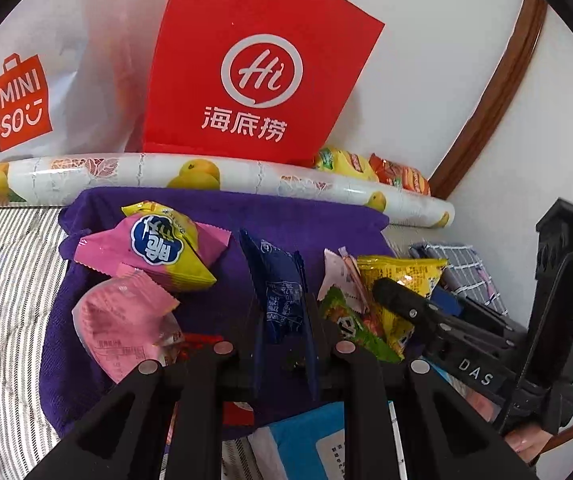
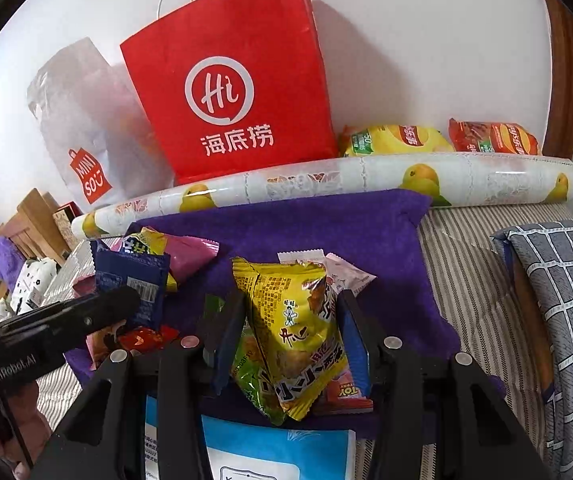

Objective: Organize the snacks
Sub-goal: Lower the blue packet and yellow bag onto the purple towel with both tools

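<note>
My left gripper (image 1: pixel 282 304) is shut on a thin dark blue snack packet (image 1: pixel 276 280), held above a purple cloth (image 1: pixel 214 216). In the right wrist view that gripper (image 2: pixel 106 308) and its blue packet (image 2: pixel 130 276) show at the left. My right gripper (image 2: pixel 291 296) is shut on a yellow snack packet (image 2: pixel 294 320), with a green packet (image 2: pixel 250 376) and a pale pink one (image 2: pixel 350 276) close beside it. The left wrist view shows the right gripper's finger (image 1: pixel 398 292) across the yellow packet (image 1: pixel 406 272). A pink-and-yellow packet (image 1: pixel 158 248) and a pink packet (image 1: pixel 122 320) lie on the cloth.
A red paper bag (image 2: pixel 226 92) and a white shopping bag (image 2: pixel 86 132) stand against the wall behind a fruit-print roll (image 2: pixel 326 180). Yellow (image 2: pixel 394 140) and red (image 2: pixel 494 136) chip bags lie behind the roll. A striped sheet (image 2: pixel 466 280), a checked pillow (image 2: pixel 566 300) and a blue-and-white pack (image 2: pixel 278 452) are nearby.
</note>
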A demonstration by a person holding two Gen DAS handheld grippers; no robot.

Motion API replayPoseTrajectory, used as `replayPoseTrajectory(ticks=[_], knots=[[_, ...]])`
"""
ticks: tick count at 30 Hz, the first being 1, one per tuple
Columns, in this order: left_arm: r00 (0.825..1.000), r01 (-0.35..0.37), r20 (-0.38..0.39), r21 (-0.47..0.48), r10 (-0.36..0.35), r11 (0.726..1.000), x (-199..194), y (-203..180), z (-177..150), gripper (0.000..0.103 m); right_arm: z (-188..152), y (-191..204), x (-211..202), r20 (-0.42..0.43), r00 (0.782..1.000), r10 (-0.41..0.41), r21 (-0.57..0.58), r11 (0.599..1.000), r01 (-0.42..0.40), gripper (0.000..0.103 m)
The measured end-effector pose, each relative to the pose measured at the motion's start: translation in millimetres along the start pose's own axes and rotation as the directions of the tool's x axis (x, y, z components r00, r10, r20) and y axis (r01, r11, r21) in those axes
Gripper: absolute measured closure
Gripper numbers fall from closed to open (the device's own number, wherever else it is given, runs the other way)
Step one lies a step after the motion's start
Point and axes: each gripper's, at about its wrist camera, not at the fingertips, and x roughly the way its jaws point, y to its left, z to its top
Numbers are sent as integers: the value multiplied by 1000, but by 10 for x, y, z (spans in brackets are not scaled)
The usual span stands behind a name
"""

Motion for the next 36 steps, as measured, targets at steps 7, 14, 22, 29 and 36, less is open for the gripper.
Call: replayPoseTrajectory(ticks=[7, 14, 22, 29, 36], knots=[[1000, -9, -17, -16, 9, 1000, 19, 49, 2, 87, 7, -26, 5, -4, 1000, -5, 16, 1000, 5, 56], [999, -11, -41, -36, 10, 999, 65, 99, -10, 86, 18, -9, -42, 18, 1000, 5, 11, 1000, -5, 46], [998, -27, -62, -32, 25, 999, 138, 103, -22, 86, 48, -40, -153, 70, 997, 19, 40, 999, -22, 37], [998, -18, -60, -35, 16, 999, 131, 101, -24, 86, 62, -68, -186, 84, 996, 23, 56, 998, -28, 37], [999, -20, -51, -25, 19, 999, 96, 86, -29, 82, 69, -57, -202, 91, 996, 17, 54, 998, -22, 37]])
